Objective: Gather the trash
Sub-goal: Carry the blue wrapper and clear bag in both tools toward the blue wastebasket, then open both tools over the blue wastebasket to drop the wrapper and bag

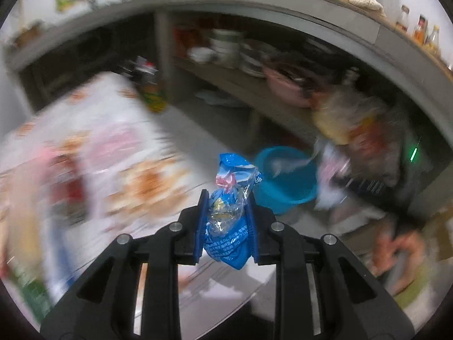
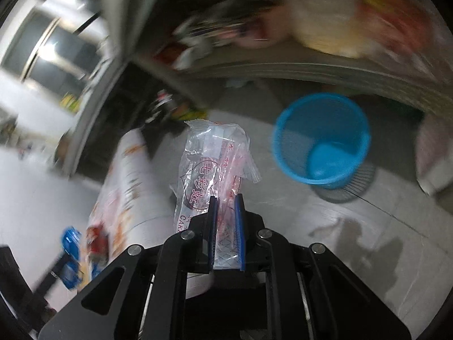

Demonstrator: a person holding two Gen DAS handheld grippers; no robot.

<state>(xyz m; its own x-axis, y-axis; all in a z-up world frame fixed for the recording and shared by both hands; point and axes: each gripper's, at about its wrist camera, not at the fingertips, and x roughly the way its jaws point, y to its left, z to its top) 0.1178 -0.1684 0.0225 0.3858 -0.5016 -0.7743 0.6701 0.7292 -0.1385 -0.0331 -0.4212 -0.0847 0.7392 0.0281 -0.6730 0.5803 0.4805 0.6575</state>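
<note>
Left wrist view: left tool (image 1: 226, 221) is clamped on a crumpled blue wrapper (image 1: 229, 215), held mid-body, top end sticking up past the pads. Right wrist view: right tool (image 2: 225, 226) pinches a clear plastic wrapper (image 2: 209, 164) with red print near its lower end; most of it stands free above the jaws.

Both wrappers look feather-light, limp and slick. Judgement: they'll flutter and may cling to the pads on release, so a mid-body grip suits them and a wide opening over the bin is needed.

Blue mesh bin (image 2: 322, 138) stands on the tiled floor (image 2: 354, 226), ahead and to the right of the right tool, apart from it, apparently empty. In the left view it sits just behind the blue wrapper.

Around: desk with patterned cloth (image 1: 93, 153) at left, shelves of dishes (image 1: 226, 48) behind, stuffed bags (image 1: 354, 124) beside the bin. Nothing seems to block the bin mouth; heavy blur.
</note>
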